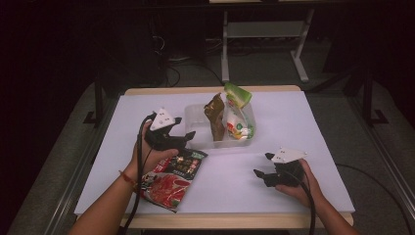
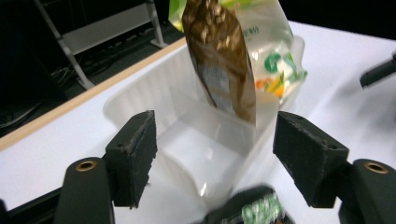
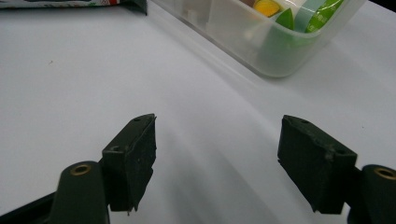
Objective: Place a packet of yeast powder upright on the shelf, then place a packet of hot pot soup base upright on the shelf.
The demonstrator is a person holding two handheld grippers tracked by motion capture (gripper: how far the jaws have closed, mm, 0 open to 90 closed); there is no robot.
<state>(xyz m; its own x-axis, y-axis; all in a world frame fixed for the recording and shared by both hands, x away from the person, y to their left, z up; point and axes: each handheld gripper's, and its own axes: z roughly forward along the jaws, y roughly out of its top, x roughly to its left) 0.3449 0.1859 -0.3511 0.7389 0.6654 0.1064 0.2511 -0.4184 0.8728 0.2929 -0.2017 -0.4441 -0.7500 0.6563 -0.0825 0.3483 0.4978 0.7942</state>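
Left gripper is hovering with its jaws spread wide and nothing between them, just above the near left end of the clear plastic tub. In the left gripper view the tub's vacant left part is lying straight ahead between the pads, while the brown snack pouch is standing upright beyond it, leaning on the green-and-white bag at the far end. Directly under this gripper, towards the person, the black sauce packet and the red packet are lying flat on the white table, the black one overlapping the red one's upper edge; their long axis is running diagonally from the tub towards the near left corner. Left hand is much the nearer to both packets. Right gripper is resting low near the table, also gaping and carrying nothing, well apart from the packets. Print on the packets is too blurred to read, and the black packet is cut off at the frame's bottom.
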